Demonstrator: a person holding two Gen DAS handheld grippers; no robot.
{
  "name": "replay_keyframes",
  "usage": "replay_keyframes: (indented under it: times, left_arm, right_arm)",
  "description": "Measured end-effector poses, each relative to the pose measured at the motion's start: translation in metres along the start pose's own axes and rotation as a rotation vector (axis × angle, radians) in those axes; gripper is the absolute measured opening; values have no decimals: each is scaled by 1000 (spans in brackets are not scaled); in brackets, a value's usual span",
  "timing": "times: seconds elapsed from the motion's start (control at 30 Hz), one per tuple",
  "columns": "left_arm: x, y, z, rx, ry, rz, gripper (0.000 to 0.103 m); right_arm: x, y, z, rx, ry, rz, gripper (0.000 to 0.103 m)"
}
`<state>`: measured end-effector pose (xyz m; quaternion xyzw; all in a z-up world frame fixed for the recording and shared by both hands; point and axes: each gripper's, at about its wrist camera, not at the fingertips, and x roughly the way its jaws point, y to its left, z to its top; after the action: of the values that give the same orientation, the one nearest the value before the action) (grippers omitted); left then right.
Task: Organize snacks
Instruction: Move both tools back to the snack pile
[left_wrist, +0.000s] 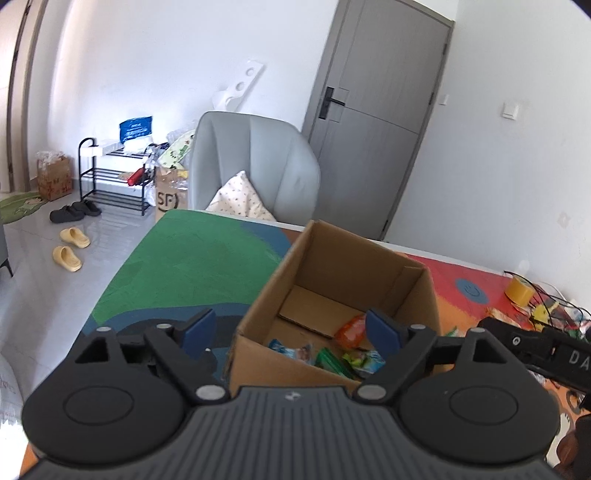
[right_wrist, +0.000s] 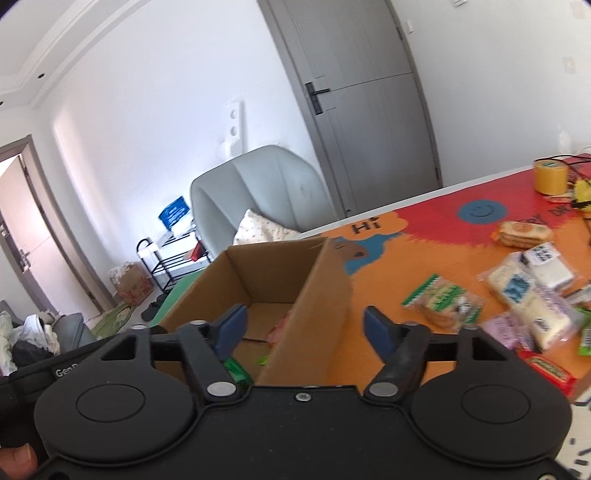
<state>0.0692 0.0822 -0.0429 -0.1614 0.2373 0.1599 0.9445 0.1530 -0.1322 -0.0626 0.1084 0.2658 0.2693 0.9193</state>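
Note:
An open cardboard box (left_wrist: 413, 295) stands on the colourful table mat (left_wrist: 192, 266). Inside lie an orange packet (left_wrist: 351, 330), a green packet (left_wrist: 328, 360) and blue-green packets (left_wrist: 291, 349). My left gripper (left_wrist: 291, 330) is open and empty, over the box's near-left corner. My right gripper (right_wrist: 306, 328) is open and empty, straddling the box's right wall (right_wrist: 317, 295). Loose snacks lie right of the box in the right wrist view: a green-edged cracker pack (right_wrist: 443, 295), white packets (right_wrist: 528, 291), a biscuit pack (right_wrist: 522, 232), a red bar (right_wrist: 550, 371).
A yellow tape roll (right_wrist: 550, 175) and cables (right_wrist: 580, 195) sit at the table's far right. A grey armchair (left_wrist: 255, 166) with a pillow stands behind the table, near a grey door (left_wrist: 376, 110). A shoe rack (left_wrist: 110, 173) and slippers are on the floor left.

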Motion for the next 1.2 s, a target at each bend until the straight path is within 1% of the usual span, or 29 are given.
replay_keyframes:
  times: [0.07,0.13,0.2,0.27,0.43,0.57,0.67,0.73,0.87,1.03,1.2]
  left_arm:
    - [-3,-2,-2,3,-9,-5,91]
    - [-5,-7,-4,9,-10,-16,91]
    - [-8,-11,-4,17,-10,-27,91]
    - [-11,-14,-5,19,-13,-39,92]
    - [-17,-26,-9,30,-18,-62,92]
    - [-20,-41,-14,60,-22,-80,93]
    - [-22,-52,-18,82,-18,-102,93]
    - [-22,-60,-21,96,-16,-118,93]
    - [-23,-78,-28,128,-18,-140,93]
    - [-19,-98,-35,145,5,-170,93]
    - [-14,-120,-44,185,20,-192,93]
  right_arm:
    - [-6,-5,-1,5,-2,-6,81]
    - [-11,-11,-3,7,-2,-11,87]
    - [-18,-16,-6,9,-8,-31,95]
    - [-25,-22,-8,-2,-20,-47,97]
    - [-40,-37,-12,15,-19,-84,98]
    - [-53,-46,-14,16,-18,-78,100]
    - [-61,-55,-14,42,-24,-62,101]
    - [-65,-62,-14,52,-29,-69,101]
    - [-70,-77,-16,65,-36,-104,101]
    - [-78,-100,-21,94,-39,-151,101]
    - [-84,-120,-24,121,-49,-185,101]
